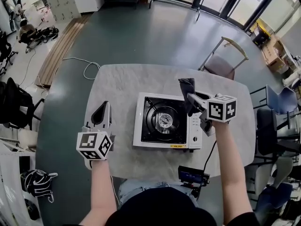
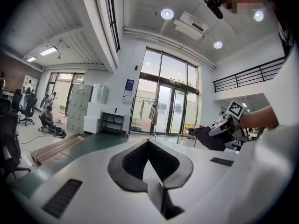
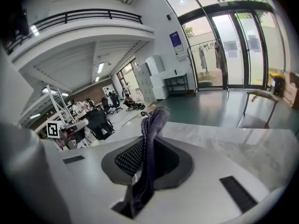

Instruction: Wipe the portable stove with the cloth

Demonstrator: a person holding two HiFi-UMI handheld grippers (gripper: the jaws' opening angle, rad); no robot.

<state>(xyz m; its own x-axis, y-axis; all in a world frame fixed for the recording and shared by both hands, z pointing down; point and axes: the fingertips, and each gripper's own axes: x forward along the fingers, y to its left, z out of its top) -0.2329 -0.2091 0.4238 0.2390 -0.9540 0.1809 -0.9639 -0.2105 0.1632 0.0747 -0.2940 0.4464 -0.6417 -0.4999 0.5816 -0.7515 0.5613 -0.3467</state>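
Two tools show over a pale tabletop in the head view. The left tool sits just left of the portable stove, apart from it, and the right tool is over the stove's right side with a dark cloth bunched at its tip. The stove lies flat near the tabletop's middle, with its black burner well facing up and its control panel on the right. In the left gripper view, that tool's two jaws meet at their tips with nothing between them, and the cloth-bearing tool shows off to the right. In the right gripper view, the jaws are clamped on the cloth, which stands up past them in a folded ridge and trails down between the pads.
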